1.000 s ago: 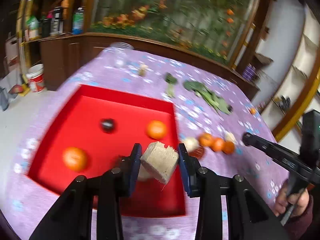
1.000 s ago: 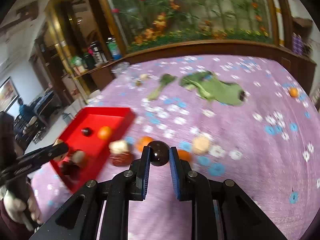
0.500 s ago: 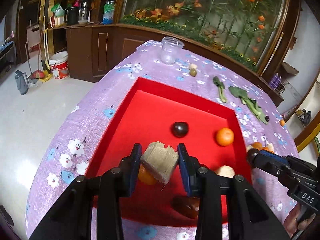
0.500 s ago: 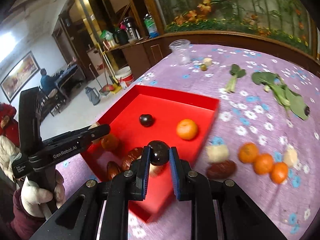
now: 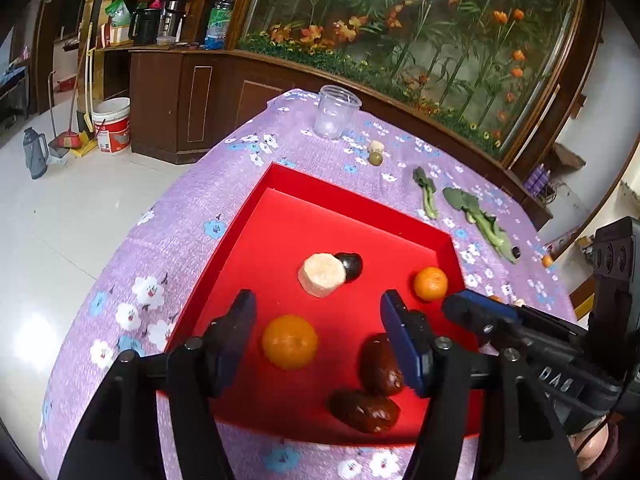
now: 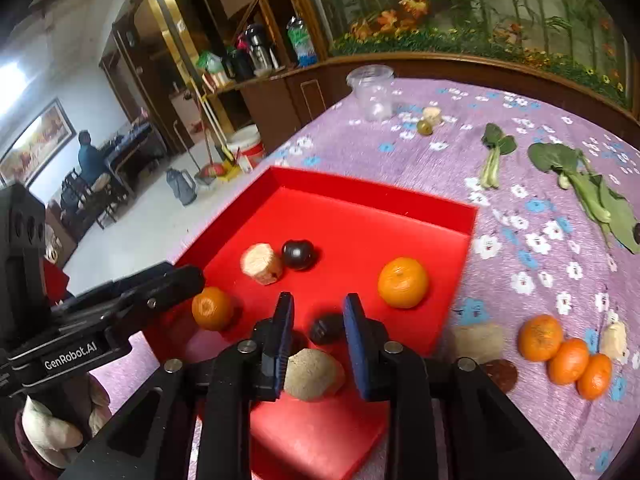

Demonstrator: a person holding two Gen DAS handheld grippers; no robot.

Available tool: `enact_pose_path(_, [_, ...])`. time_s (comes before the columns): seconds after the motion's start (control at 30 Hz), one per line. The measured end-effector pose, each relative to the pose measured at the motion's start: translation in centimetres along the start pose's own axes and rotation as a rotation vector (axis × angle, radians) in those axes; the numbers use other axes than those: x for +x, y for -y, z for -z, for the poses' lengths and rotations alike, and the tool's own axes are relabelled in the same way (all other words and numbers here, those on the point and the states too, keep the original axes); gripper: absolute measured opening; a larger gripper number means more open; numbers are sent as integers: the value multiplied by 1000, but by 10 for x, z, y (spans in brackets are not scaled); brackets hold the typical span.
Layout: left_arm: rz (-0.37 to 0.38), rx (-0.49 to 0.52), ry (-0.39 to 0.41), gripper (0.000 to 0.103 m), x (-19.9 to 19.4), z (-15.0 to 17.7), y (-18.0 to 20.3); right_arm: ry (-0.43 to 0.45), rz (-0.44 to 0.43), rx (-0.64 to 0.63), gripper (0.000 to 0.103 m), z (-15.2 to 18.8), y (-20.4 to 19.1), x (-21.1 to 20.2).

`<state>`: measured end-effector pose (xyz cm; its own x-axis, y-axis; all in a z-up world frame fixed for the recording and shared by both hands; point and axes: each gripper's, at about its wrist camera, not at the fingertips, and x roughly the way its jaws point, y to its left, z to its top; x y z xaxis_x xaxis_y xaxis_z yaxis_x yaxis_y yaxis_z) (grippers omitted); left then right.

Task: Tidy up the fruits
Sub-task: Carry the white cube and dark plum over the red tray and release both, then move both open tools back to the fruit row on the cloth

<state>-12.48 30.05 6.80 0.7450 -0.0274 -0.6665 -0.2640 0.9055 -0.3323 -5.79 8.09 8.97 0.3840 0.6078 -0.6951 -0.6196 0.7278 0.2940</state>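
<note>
Both pairs of jaws have just been opening and now stand parted with nothing pressed between them. The left gripper [image 5: 316, 320] hangs over the red tray [image 5: 340, 194]; the pale cut chunk [image 5: 322, 274] lies free on the tray floor, touching a dark round fruit [image 5: 352, 266]. The right gripper [image 6: 318, 322] is released too; a second dark fruit [image 6: 326, 328] sits between its pads but apart from them, seemingly resting on the tray, though blur makes contact hard to judge. Two oranges [image 5: 290, 342] and two brown dates [image 5: 378, 364] also lie in the tray. On the purple flowered cloth [image 6: 540, 420], three small oranges [image 6: 568, 354] cluster together, with leafy greens [image 6: 592, 196] beyond.
</note>
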Motion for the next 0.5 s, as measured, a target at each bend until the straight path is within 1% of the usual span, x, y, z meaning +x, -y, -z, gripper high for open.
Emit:
enact_pose_path(0.03, [2,-6,4,64,-3,2,0,14,2,9,33,0,2,-7])
enact_pose_path(0.07, [3,-15,12,64,-8,5,-1,33,18,17,34,3,6,-17])
enact_pose_path(0.13, [0,-35,26,64,-15,10,-3,51,65,16,41,10,9,-29])
enact_pose_path(0.23, [-7,-73,44,65,-26,20,-7,41,121,-9,44,25,6,-35])
enact_pose_path(0.27, [-8,-80,45,65,-28,23,-8,27,155,-25,46,32,4,-33])
enact_pose_path(0.33, [-14,-82,40,65,-31,27,-8,-1,192,-40,48,39,2,-24])
enact_pose_path(0.4, [-18,-83,31,65,-33,29,-8,-39,198,-60,48,41,0,-12])
enact_pose_path(0.47, [-21,-88,35,65,-38,29,-10,-45,224,-120,48,44,-8,-1])
enact_pose_path(0.5, [-25,-87,39,65,-41,30,-11,-39,236,-143,50,45,-10,2])
